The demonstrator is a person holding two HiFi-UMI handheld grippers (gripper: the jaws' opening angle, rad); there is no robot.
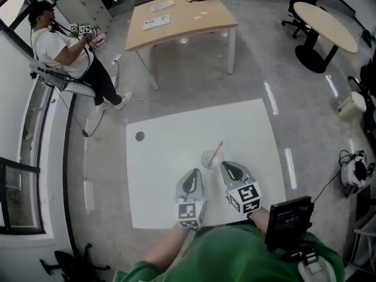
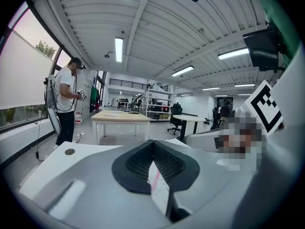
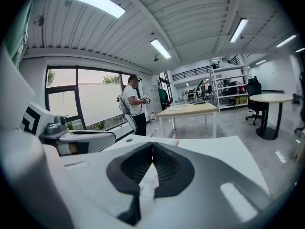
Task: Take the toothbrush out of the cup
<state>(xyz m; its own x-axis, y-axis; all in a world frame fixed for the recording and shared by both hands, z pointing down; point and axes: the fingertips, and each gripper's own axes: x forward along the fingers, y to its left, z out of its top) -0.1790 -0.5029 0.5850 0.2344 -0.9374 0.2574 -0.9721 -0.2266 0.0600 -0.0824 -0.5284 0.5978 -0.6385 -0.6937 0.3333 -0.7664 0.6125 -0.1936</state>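
Observation:
A clear cup (image 1: pixel 210 158) stands on the white table (image 1: pixel 170 134), and a pink toothbrush (image 1: pixel 217 150) leans out of it toward the far right. My left gripper (image 1: pixel 193 173) sits just near-left of the cup, jaws shut with the tips touching and nothing held. My right gripper (image 1: pixel 227 165) sits just right of the cup, also shut and empty. In the left gripper view the left gripper (image 2: pixel 152 143) shows a pink streak of toothbrush (image 2: pixel 155 178) through the slot below its tips. The right gripper (image 3: pixel 152 146) shows a bit of the cup (image 3: pixel 147 181) the same way.
A small dark disc (image 1: pixel 139 136) lies near the table's far left corner. Beyond stands a wooden table (image 1: pixel 182 16) with papers, a round table (image 1: pixel 326 22) and an office chair at the far right. A person (image 1: pixel 64 51) stands at the far left by the window.

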